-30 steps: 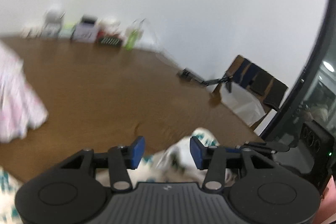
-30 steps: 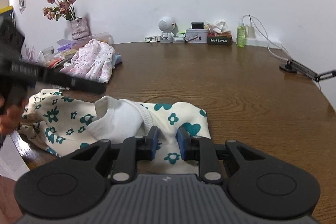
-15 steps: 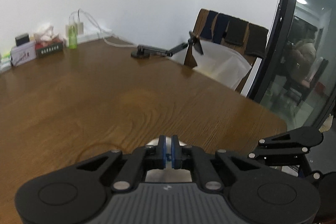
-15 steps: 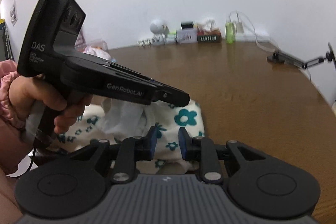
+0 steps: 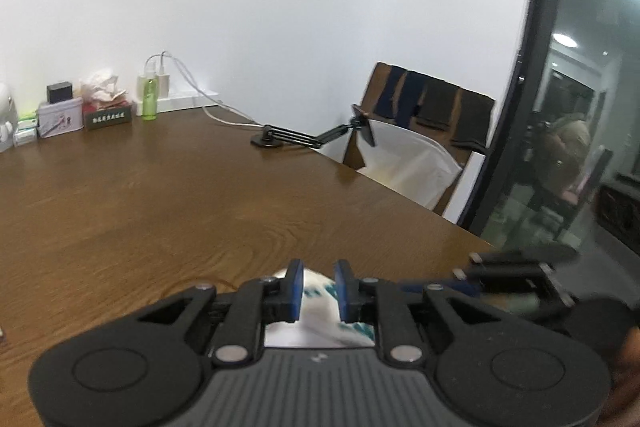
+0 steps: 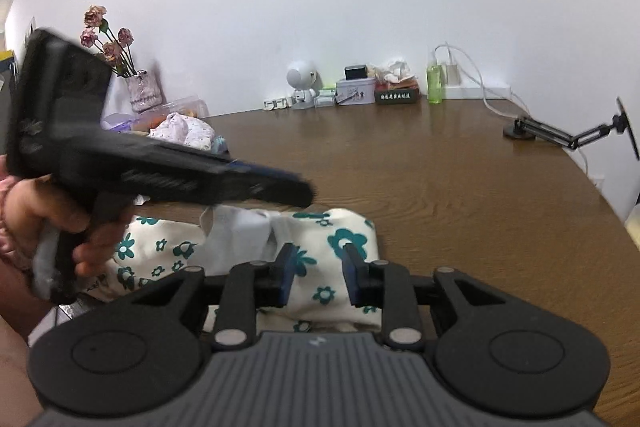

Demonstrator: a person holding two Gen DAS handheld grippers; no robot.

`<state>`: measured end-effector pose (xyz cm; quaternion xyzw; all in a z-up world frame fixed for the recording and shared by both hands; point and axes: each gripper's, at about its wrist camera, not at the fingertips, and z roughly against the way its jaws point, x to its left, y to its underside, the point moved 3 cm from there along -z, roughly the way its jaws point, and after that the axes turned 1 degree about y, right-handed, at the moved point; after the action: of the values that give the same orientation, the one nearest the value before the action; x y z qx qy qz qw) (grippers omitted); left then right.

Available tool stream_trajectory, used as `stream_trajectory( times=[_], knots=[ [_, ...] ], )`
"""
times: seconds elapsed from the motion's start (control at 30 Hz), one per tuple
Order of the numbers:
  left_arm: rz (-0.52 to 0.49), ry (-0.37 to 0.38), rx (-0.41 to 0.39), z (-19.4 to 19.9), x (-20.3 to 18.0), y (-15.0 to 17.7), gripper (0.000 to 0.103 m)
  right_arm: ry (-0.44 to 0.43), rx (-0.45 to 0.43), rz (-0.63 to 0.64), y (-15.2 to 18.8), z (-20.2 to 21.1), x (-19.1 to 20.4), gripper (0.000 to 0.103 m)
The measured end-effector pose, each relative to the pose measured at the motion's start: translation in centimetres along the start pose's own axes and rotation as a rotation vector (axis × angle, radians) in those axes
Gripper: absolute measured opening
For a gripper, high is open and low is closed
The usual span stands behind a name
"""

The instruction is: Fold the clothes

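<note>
At 6 o'clock on counter, flowered garment lay bunched, white lining showing, near edge. I saw right gripper fingers parted, straddling cloth, gripping nothing I could confirm. Left gripper fingers also parted, patterned cloth between them, contact unclear. Left unit blurred at 9 o'clock in right view, hand on handle. Risk judged: closing on a bunched layer could catch lining only, skewing fold; pulling toward edge could drag garment off counter.
</note>
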<state>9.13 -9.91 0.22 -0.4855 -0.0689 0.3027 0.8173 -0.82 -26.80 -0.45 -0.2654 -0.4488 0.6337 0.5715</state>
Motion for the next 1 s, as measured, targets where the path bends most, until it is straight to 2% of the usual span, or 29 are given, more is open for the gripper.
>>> stream_trajectory(
  times=[0.37,0.53,0.6,0.63,0.67,0.7,0.77,0.83,0.9,0.97,1.0],
  knots=[
    [0.017,-0.02,0.076,0.5,0.2,3.8,0.014,-0.009,0.092,0.003,1.4,-1.9,1.1,0.027],
    [0.008,-0.03,0.072,0.6,-0.1,4.0,0.016,0.003,0.101,0.011,1.4,-2.0,1.3,0.027],
    [0.016,-0.042,0.059,0.9,-0.2,3.8,0.021,-0.012,0.085,-0.013,1.0,-1.6,0.8,0.031],
    [0.024,-0.05,0.047,1.2,-0.3,3.7,0.032,-0.02,0.077,-0.026,0.8,-1.3,0.5,0.044],
    [0.03,-0.062,0.029,1.7,-0.4,3.6,0.051,-0.028,0.068,-0.039,0.6,-1.1,0.3,0.062],
    [0.037,-0.075,0.01,2.2,-0.5,3.5,0.061,-0.036,0.06,-0.053,0.4,-0.9,0.0,0.067],
    [0.035,-0.115,-0.041,3.4,-0.6,3.2,0.093,-0.045,0.028,-0.095,-0.2,0.1,-1.0,0.072],
    [0.043,-0.11,-0.081,4.5,-0.7,2.9,0.102,-0.042,0.014,-0.13,-0.7,0.6,-2.0,0.079],
    [0.055,-0.102,-0.098,5.3,-0.7,2.7,0.103,-0.039,0.012,-0.161,-1.1,0.9,-3.0,0.088],
    [0.058,-0.114,-0.108,5.9,-0.7,2.6,0.103,-0.055,0.033,-0.181,-1.1,0.4,-3.3,0.102],
    [0.06,-0.123,-0.107,6.1,-0.7,2.5,0.103,-0.063,0.044,-0.19,-1.1,0.2,-3.5,0.102]
  ],
)
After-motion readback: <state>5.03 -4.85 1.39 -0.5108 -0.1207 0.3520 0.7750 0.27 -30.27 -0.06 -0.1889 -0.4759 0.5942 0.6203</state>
